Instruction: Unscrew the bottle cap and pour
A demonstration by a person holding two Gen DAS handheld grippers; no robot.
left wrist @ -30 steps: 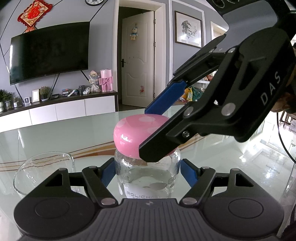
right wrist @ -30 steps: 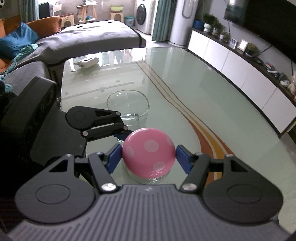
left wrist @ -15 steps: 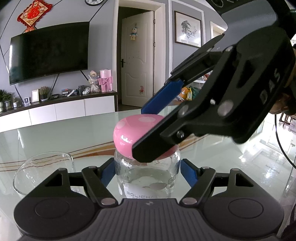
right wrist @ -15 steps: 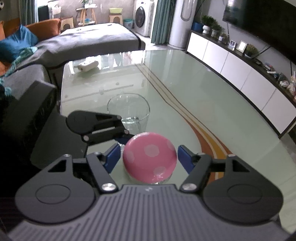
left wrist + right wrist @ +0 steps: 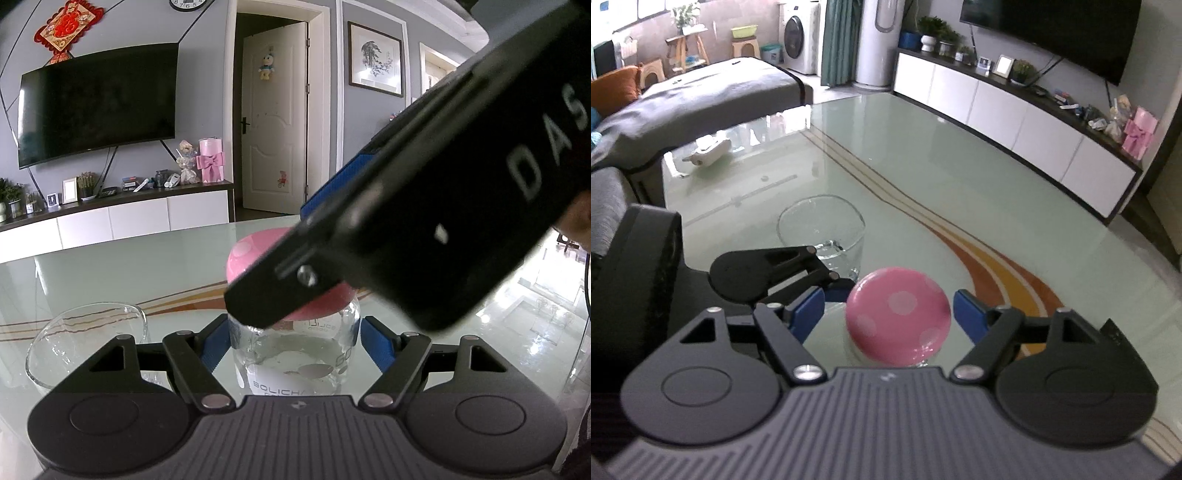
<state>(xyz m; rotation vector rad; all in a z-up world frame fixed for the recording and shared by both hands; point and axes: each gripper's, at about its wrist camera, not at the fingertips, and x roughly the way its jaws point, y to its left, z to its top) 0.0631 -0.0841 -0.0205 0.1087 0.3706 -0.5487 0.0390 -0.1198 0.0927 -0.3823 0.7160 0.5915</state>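
Bottle (image 5: 293, 347) upright on worktop (image 5: 923, 155), well in from edges, left gripper (image 5: 291, 345) clamping glass body. Right gripper (image 5: 888, 314) tilted down over pink cap (image 5: 897, 314); jaws opening, pads clear either side. Glass cup (image 5: 822, 229) just beyond.
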